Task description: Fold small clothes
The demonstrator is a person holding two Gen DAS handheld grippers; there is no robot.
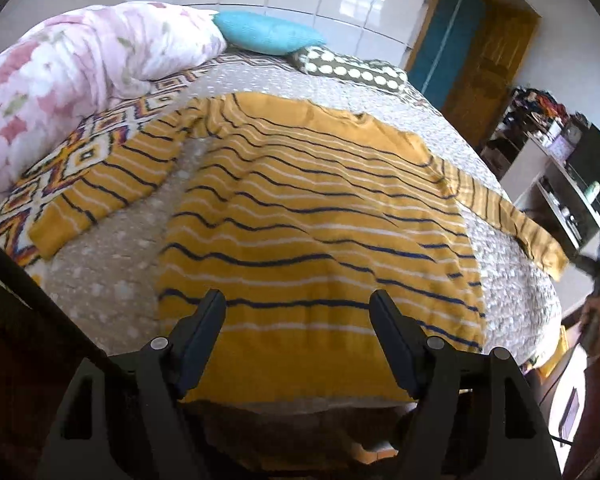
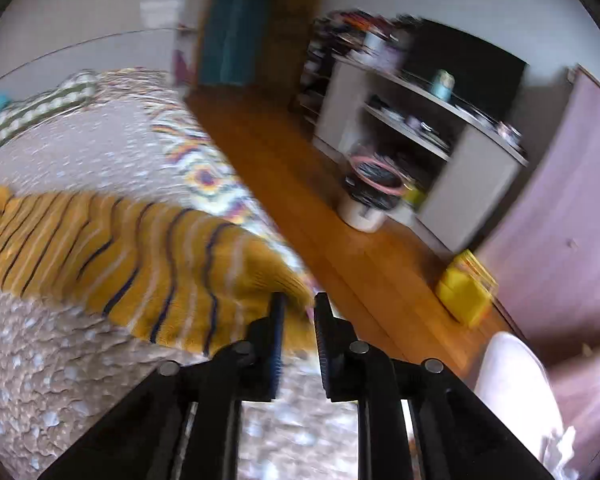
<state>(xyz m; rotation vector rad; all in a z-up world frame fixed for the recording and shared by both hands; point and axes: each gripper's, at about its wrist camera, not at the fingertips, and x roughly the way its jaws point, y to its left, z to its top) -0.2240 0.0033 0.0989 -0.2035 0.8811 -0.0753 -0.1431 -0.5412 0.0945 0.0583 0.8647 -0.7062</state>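
Black fingers of our left hand-held gripper (image 1: 296, 312) stand wide apart over the near hem of the mustard-yellow knit sweater w/ navy and white stripes (image 1: 312, 208), released, nothing between them. That sweater lies spread flat on the bed w/ the grey speckled quilt (image 1: 112, 264), body smoothed out, both sleeves out to the sides, collar at the far end. So we judge the laying-out as done, but no fold is made yet: sleeves not turned in, body not halved.

Our right hand-held gripper (image 2: 298, 312) sits at the right sleeve's cuff end near the bed edge, jaws nearly together w/ a narrow gap. Picture is blurred, so we can't tell if the pads really pinch the cuff or just sit beside it.

Left to do, as we judge it: right sleeve in, left sleeve in, then fold the body. Very early stage.
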